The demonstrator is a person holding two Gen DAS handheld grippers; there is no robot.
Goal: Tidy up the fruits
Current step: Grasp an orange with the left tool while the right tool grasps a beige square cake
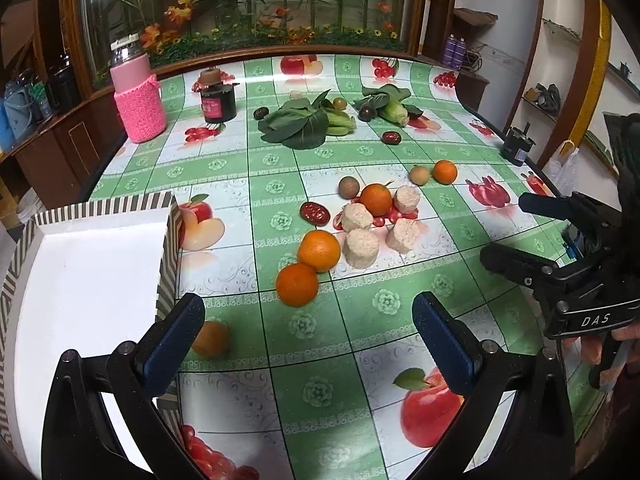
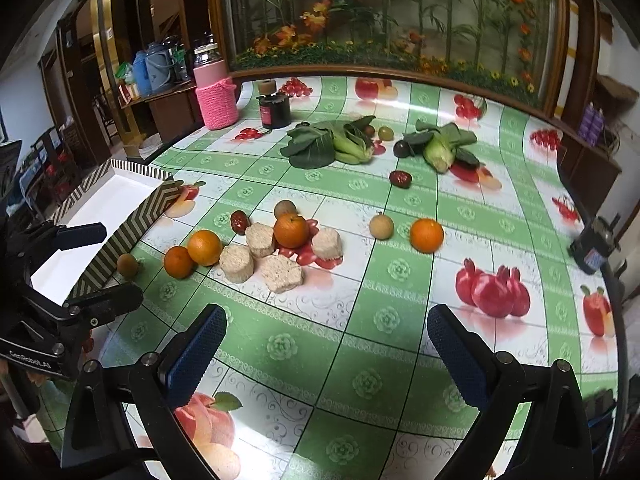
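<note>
- Left gripper: jaws apart, holding nothing; white box at its left, two oranges just ahead.
- Right gripper: jaws apart, holding nothing, above desk.

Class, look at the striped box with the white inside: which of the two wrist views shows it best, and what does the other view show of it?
The right wrist view: the striped box appears with both patterned walls and its white floor. In the left wrist view, the box is cut off at the frame edge and partly hidden by the left hand-held gripper.
</note>
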